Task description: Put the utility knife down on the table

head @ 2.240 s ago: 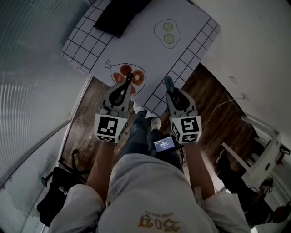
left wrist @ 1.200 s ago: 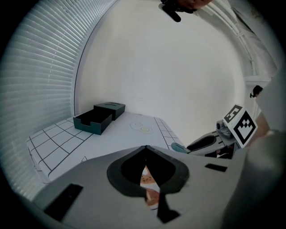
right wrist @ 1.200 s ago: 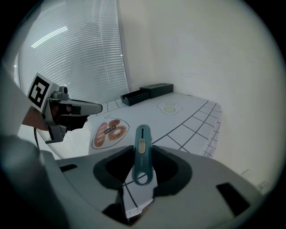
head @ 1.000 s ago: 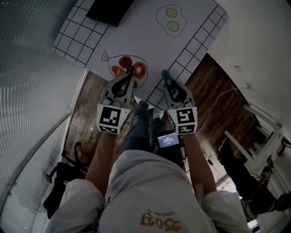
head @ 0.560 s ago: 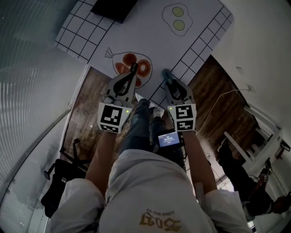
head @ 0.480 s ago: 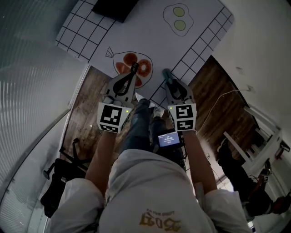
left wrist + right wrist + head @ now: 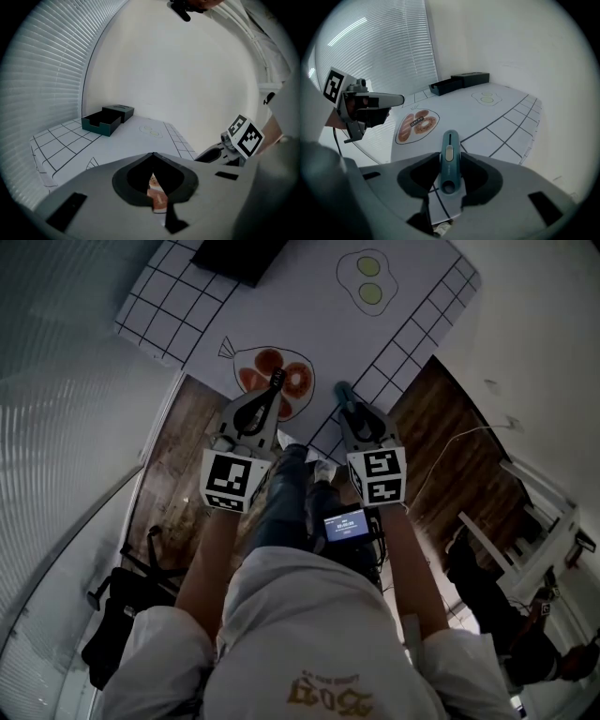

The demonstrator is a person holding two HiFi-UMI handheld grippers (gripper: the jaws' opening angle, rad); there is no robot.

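Nearest is the person's white shirt [image 7: 309,615], with a yellow print [image 7: 333,699] seen upside down and not clear enough to read. Just beyond it a small lit screen [image 7: 344,525] shows lines too small to make out. On the back of each gripper is a cube with black-and-white square markers and no letters. The left gripper [image 7: 276,381] has its jaws together at the tips with nothing between them. The right gripper [image 7: 349,411] holds the teal utility knife [image 7: 449,161], one pad against each flank. These jaws have just been opening a little, but the knife sits between them and is not yet laid on the table. The knife's long axis runs along the jaws. Its holed rear end is nearest the camera, its slider faces up, and its front end points away from the person and down at the white mat [image 7: 309,324]. It hangs over the mat's near gridded edge. Whether the tip touches the mat cannot be told. Just to its left on the mat is a donut drawing [image 7: 417,124] with a band of lettering across it that is too small to read. Farther on is a drawing of two eggs [image 7: 367,282]. At the far end stands a dark open box [image 7: 105,119].
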